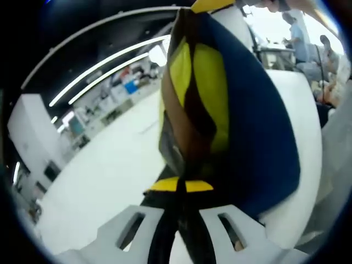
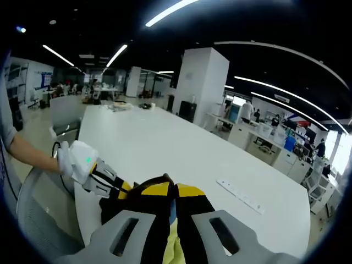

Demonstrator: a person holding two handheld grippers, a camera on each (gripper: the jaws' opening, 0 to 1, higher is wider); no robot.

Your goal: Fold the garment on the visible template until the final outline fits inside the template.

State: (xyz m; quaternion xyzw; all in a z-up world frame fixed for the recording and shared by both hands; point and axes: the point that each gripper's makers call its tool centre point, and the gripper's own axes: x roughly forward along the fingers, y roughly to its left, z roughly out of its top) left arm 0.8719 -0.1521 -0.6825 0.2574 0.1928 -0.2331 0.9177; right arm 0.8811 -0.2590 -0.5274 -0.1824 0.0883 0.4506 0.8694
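Right gripper (image 2: 175, 220): Up close we see its two white jaws pressed together on a fold of the garment (image 2: 157, 201), black and yellow cloth squeezed between them.
Left gripper (image 1: 179, 220): likewise, in the left gripper view, we find the jaws clamped on the cloth, a dark strip running down between them.
Left gripper from the other side: in the right gripper view we see it come in from the left, a white body with a green light, a person's arm (image 2: 30, 154) behind it, its tips in the garment's near edge.
Garment: we see it lifted between both grippers; in the left gripper view it hangs upright, yellow, brown and black panels with a broad navy part to the right.
Table (image 2: 181, 148): long and white, under and beyond the garment; a white strip (image 2: 240, 196) lies on it, well apart from the cloth.
Chair (image 1: 300, 154): white, just behind the navy part.
Template: we cannot make it out.
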